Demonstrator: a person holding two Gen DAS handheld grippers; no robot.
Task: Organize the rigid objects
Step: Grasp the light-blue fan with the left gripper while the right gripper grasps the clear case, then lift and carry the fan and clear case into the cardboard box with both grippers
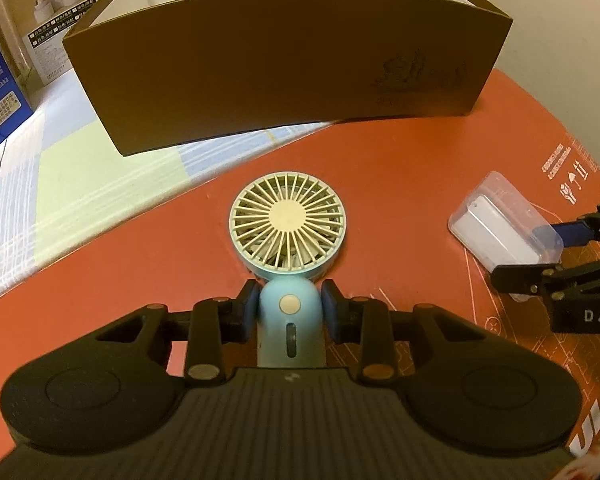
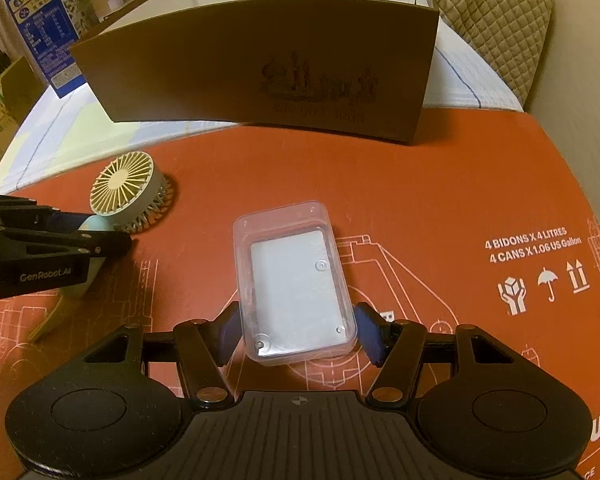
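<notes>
A small blue handheld fan [image 1: 288,232] with a cream grille lies on the red cardboard sheet [image 1: 420,168]. My left gripper [image 1: 290,312] is shut on the fan's blue handle, pads touching both sides. The fan also shows in the right wrist view [image 2: 124,188]. A clear plastic case [image 2: 292,280] holding a white card lies flat on the red sheet. My right gripper [image 2: 300,332] has its blue pads at both sides of the case's near end; contact looks likely but a firm hold is unclear. The case also shows in the left wrist view [image 1: 500,224].
A large open brown box [image 1: 284,76] with a white inside stands just beyond the red sheet [image 2: 460,184]; it also shows in the right wrist view [image 2: 260,76]. Printed cartons [image 2: 40,28] stand at the back left. A quilted cushion [image 2: 492,12] is at the back right.
</notes>
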